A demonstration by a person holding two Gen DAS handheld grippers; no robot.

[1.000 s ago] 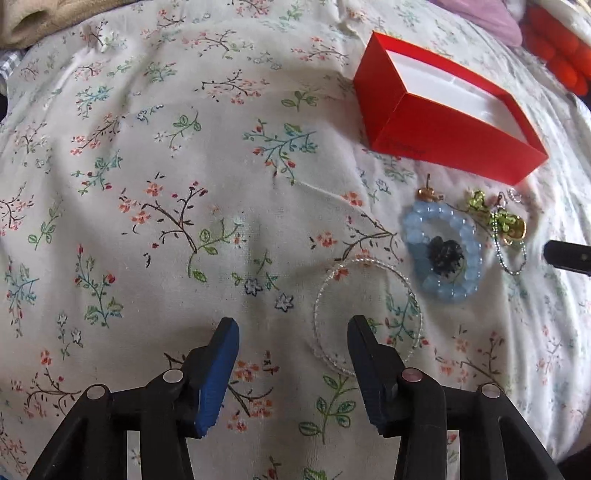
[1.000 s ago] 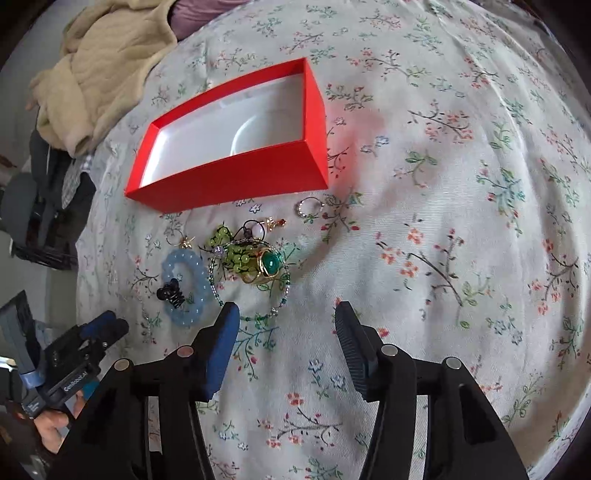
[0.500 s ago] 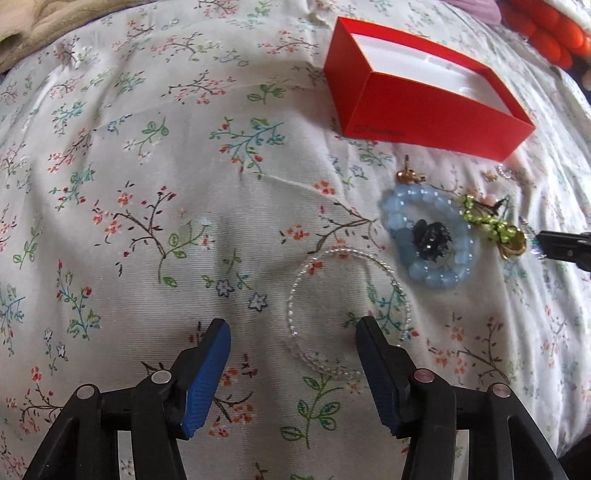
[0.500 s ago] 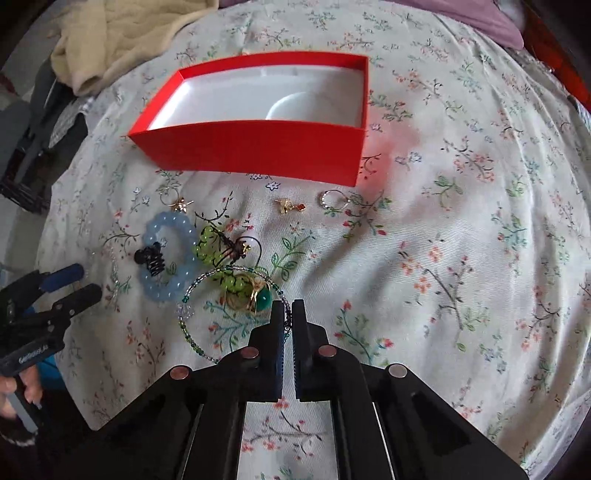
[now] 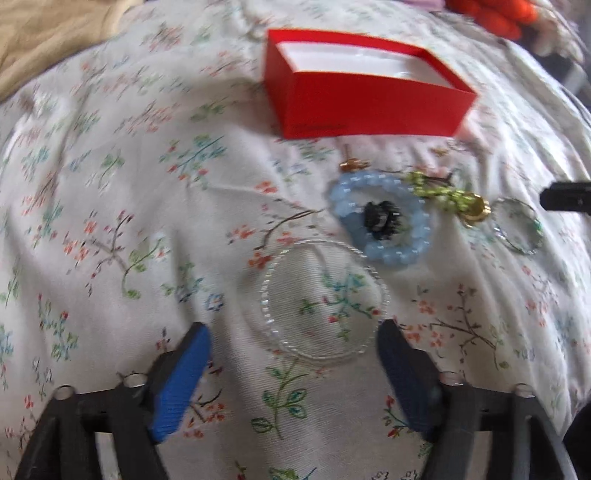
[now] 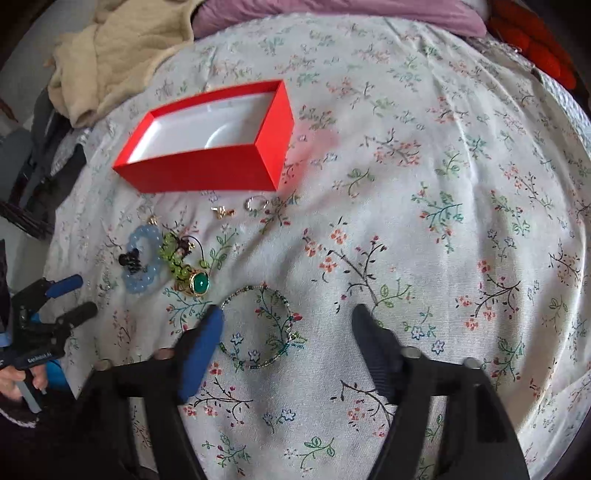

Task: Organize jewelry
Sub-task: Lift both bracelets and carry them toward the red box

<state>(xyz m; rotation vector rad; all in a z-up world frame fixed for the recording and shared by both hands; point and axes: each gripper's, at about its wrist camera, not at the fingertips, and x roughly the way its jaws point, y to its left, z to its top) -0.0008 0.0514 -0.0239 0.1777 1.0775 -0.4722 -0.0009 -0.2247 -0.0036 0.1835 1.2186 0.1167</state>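
Note:
An open red box (image 6: 207,147) with a white inside lies on the floral sheet; it also shows in the left wrist view (image 5: 365,99). Below it lie a blue bead bracelet (image 6: 142,264) around a black clip (image 6: 129,258), green beads with a gold green-stone ring (image 6: 197,284), small gold pieces (image 6: 223,211) and a silver ring (image 6: 255,203). My right gripper (image 6: 290,321) is open over a thin green beaded bracelet (image 6: 258,326). My left gripper (image 5: 291,339) is open in front of a clear bead bracelet (image 5: 323,301).
A beige cloth (image 6: 110,55) and a purple cloth (image 6: 332,11) lie at the back. Orange items (image 6: 535,40) sit at the far right. The bed's left edge drops to dark clutter (image 6: 33,177).
My right gripper, shut half a second ago on the thin green bracelet, has opened and drawn back; that bracelet now lies apart from the pile. My left gripper moved closer to the clear bracelet.

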